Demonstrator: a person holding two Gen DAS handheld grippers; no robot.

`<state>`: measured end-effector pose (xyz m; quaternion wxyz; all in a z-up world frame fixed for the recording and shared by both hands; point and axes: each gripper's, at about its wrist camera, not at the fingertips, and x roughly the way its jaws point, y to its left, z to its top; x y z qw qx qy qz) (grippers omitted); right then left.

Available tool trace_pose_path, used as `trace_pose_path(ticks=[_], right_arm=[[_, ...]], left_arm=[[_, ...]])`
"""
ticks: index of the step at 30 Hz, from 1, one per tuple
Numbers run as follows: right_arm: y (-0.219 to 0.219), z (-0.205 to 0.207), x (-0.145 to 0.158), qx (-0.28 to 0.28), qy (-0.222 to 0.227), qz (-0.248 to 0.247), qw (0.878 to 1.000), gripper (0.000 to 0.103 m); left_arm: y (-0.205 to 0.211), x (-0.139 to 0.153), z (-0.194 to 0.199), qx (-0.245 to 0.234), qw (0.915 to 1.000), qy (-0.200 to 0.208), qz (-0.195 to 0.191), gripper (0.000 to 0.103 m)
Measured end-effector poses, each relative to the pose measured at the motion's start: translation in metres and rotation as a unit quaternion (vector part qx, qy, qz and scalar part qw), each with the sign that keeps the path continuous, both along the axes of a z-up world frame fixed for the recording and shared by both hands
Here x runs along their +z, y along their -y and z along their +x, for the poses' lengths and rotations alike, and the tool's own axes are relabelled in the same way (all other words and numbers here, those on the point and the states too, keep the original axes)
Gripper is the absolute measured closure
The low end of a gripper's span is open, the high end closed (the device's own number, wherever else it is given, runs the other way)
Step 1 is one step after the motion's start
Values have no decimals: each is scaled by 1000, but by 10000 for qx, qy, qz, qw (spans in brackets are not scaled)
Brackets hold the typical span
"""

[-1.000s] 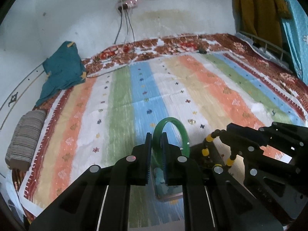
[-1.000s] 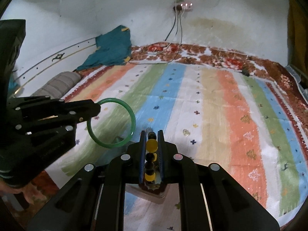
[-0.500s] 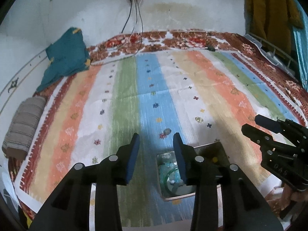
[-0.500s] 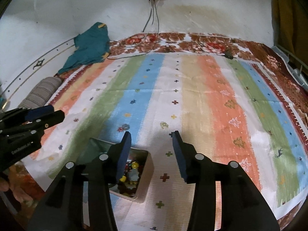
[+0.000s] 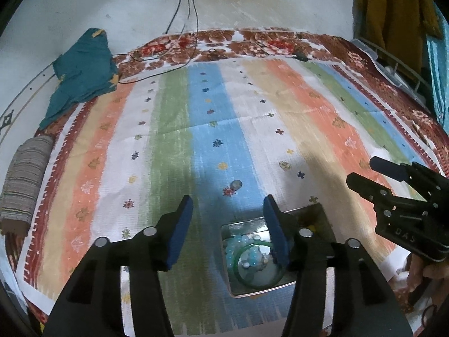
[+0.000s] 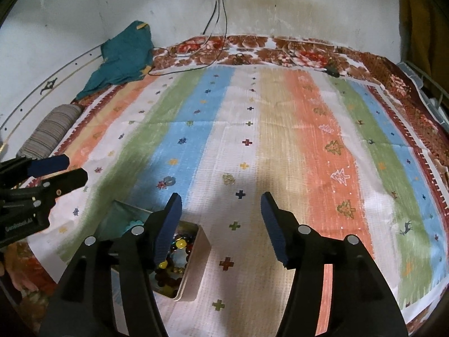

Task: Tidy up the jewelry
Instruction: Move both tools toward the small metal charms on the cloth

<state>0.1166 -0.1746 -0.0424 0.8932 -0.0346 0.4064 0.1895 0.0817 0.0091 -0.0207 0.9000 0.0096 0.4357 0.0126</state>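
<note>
A small metal tin point(image 5: 308, 214) sits on the striped bedsheet near the front edge. In it lies a green bangle point(image 5: 238, 264) on top of pale blue beads point(image 5: 234, 248). The right wrist view shows the tin point(image 6: 196, 266) holding a string of yellow and dark beads point(image 6: 179, 245). My left gripper point(image 5: 227, 199) hangs just above the tin, jaws opening, nothing between them. My right gripper point(image 6: 220, 196) stands over the tin's right side, jaws also opening and empty. Each gripper shows in the other's view: the right gripper point(image 5: 393, 191) and the left gripper point(image 6: 42, 174).
The striped bedsheet point(image 5: 252, 118) covers a bed against a white wall. A teal cloth point(image 5: 81, 70) and a striped rolled pillow point(image 5: 25, 179) lie at the left. Cables point(image 5: 190, 14) hang from a wall socket. A yellow garment point(image 5: 393, 14) hangs at the right.
A second ago the left gripper was shut on the green bangle and the right on the bead string. Both have let go; the pieces now lie in the tin and the jaws stand wider.
</note>
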Motion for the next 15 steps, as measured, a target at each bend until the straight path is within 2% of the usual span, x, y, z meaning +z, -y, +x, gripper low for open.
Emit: trace_pose_path(ticks=[6,15], right_arm=[[0,12,-6,0,-141,-64,9999,40],[-1,29,-12,-24,-219,-199,9996,40]], left_arm=[[-2,-2,10,-86,9999,-89,-45,40],[-8,-10,26,-189,9996,-215,-59,36]])
